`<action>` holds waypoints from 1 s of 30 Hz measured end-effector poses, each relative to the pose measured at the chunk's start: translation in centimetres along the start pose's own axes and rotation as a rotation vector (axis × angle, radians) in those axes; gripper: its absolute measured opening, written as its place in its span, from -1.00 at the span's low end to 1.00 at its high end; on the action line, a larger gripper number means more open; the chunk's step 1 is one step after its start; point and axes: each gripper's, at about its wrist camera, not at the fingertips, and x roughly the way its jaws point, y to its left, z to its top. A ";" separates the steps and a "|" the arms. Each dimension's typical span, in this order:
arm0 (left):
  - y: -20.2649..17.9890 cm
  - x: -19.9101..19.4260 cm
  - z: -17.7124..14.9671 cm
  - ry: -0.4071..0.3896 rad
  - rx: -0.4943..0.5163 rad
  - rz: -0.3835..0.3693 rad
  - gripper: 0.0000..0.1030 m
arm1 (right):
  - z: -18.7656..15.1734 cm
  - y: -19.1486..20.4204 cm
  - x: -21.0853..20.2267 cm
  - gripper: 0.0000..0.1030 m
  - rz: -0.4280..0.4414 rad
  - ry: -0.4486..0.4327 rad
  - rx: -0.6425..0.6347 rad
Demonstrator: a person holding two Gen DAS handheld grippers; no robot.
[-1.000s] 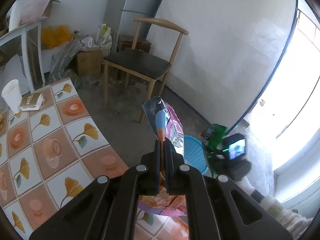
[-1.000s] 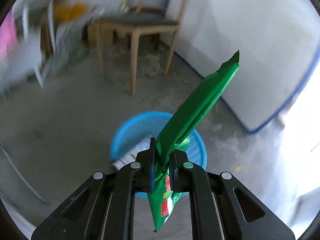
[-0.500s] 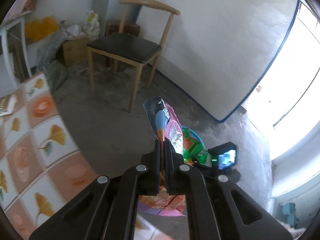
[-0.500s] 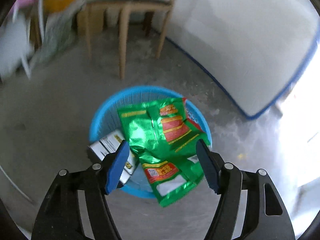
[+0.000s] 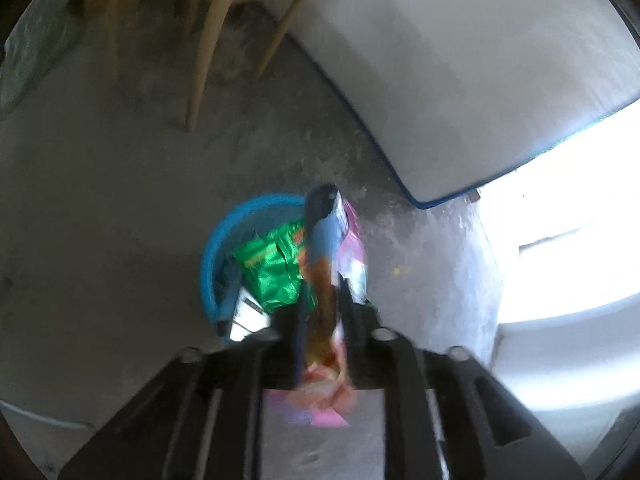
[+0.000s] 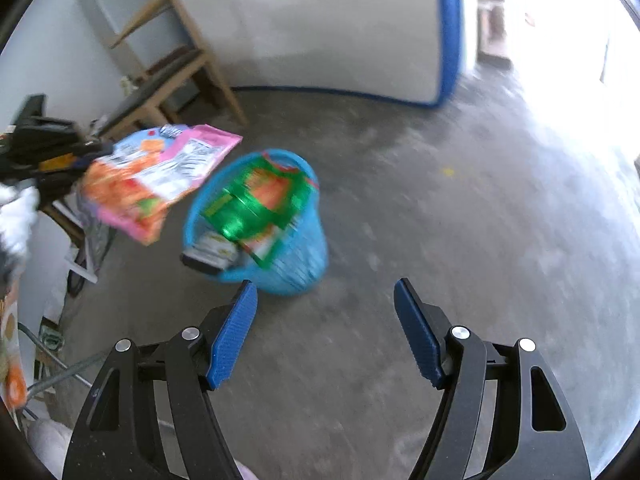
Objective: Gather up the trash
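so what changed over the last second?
Right gripper let go of the green bag, which now lies in the blue basket; its jaws stand wide and empty. Left gripper carried the pink bag from beside the table to over the basket; its jaws are opening, bag still between them. Basket and chair unmoved.

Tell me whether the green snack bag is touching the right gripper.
Apart. The right wrist view shows the green snack bag lying in the blue basket, with bare floor between it and the open right gripper.
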 end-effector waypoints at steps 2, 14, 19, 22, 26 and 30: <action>1.2 1.6 -0.3 0.038 -0.077 0.012 -0.43 | -1.0 -1.3 -0.5 0.31 -0.029 0.016 0.012; -2.3 -8.7 -2.8 -0.071 0.169 0.006 -0.28 | 0.1 1.6 -0.3 0.31 0.027 -0.023 -0.007; -4.4 -16.3 -7.3 -0.176 0.335 0.016 -0.06 | 1.3 5.0 -1.9 0.31 0.086 -0.090 -0.069; -4.8 -21.2 -11.0 -0.260 0.402 0.042 0.11 | 1.6 6.7 -3.9 0.31 0.124 -0.130 -0.098; -3.3 -27.7 -16.5 -0.386 0.382 0.058 0.30 | 1.9 9.2 -7.2 0.32 0.176 -0.191 -0.149; -0.8 -32.5 -21.2 -0.496 0.335 0.115 0.40 | 1.5 12.2 -10.5 0.39 0.223 -0.246 -0.226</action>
